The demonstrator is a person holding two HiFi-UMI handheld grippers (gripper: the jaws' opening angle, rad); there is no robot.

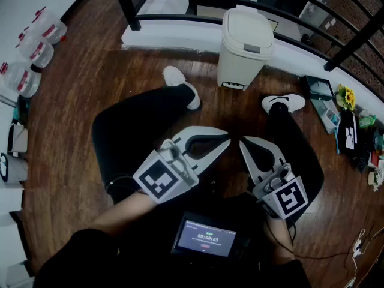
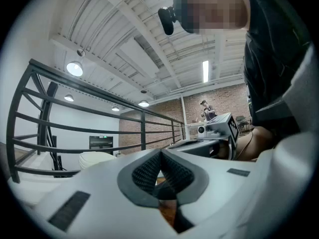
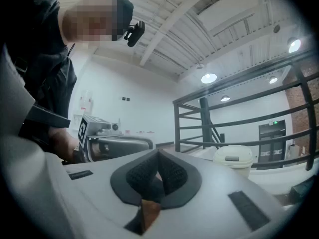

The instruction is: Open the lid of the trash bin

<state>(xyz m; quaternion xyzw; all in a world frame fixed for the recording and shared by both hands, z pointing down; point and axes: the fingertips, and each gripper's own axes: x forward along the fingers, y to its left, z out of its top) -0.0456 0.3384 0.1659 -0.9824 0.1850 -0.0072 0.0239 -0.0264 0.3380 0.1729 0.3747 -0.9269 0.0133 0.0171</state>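
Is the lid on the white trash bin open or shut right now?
Shut. In the head view the lid sits flat on the trash bin, with no gap showing along its rim.

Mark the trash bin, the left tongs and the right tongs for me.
trash bin (image 1: 240, 68): head view, middle of its front wall.
left tongs (image 1: 226, 140): head view, closed tips.
right tongs (image 1: 242, 142): head view, closed tips.

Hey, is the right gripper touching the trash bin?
Apart. The head view shows bare wooden floor between the right gripper and the trash bin.
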